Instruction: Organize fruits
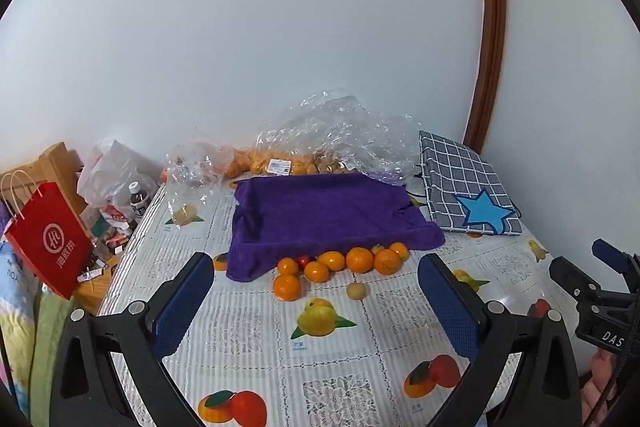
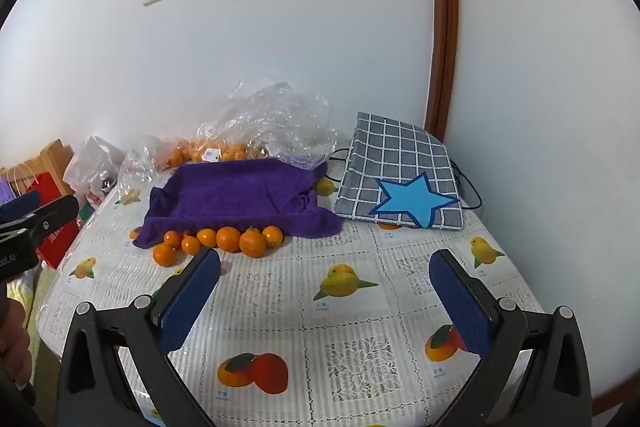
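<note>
Both tongs are spread wide and hold nothing: the left tongs (image 1: 316, 303) and the right tongs (image 2: 324, 291) hang over the counter (image 2: 360, 307), whose fruit-print cloth carries small captions too fine to read.

Nothing looks sorted yet. Just ahead of the left tongs lies a loose row of oranges (image 1: 344, 263), a small red fruit (image 1: 303, 260) tucked among them and a small tan fruit (image 1: 355, 291) a little nearer. They touch the front edge of the purple towel-lined tray (image 1: 320, 215), which sits empty beyond them. By my reading, every fruit remains to be placed.

Behind the tray, a clear plastic bag (image 1: 304, 147) holds more oranges under an unreadable price sticker. Far left, a red paper bag (image 1: 48, 239) bears white Chinese characters. Right of the tray lies a checked pouch (image 2: 396, 175) with a blue star.
</note>
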Demonstrator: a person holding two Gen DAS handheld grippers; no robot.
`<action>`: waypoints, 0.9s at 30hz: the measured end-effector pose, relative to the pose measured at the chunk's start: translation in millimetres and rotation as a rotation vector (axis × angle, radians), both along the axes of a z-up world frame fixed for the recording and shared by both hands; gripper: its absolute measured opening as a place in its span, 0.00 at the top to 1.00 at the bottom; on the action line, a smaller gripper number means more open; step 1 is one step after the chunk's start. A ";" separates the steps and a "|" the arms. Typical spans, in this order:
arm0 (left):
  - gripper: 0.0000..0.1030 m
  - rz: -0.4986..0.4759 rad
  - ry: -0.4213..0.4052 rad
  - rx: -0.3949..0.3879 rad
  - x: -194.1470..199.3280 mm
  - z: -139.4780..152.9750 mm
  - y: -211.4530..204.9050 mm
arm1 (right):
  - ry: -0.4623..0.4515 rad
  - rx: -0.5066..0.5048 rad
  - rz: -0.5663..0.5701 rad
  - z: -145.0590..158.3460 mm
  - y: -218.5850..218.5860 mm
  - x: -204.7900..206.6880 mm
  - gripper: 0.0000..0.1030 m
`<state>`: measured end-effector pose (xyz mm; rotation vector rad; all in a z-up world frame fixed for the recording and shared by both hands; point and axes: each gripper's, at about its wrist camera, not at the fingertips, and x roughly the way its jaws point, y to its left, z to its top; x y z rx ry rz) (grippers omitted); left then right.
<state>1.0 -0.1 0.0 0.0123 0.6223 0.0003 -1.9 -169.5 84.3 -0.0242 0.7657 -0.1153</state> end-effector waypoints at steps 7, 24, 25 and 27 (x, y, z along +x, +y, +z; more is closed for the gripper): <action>0.00 0.015 -0.002 -0.059 0.6 5.0 18.2 | 0.011 -0.019 0.014 -1.4 7.8 0.2 0.00; 0.00 0.051 -0.013 -0.024 -5.7 2.8 20.2 | -0.002 -0.022 0.035 -0.4 19.7 -8.2 0.00; 0.00 0.052 -0.012 -0.025 -5.3 3.7 20.4 | -0.002 -0.023 0.035 -0.9 20.0 -8.5 0.00; 0.00 0.054 -0.016 -0.020 -6.8 2.9 20.3 | -0.004 -0.022 0.034 -2.1 20.2 -9.5 0.00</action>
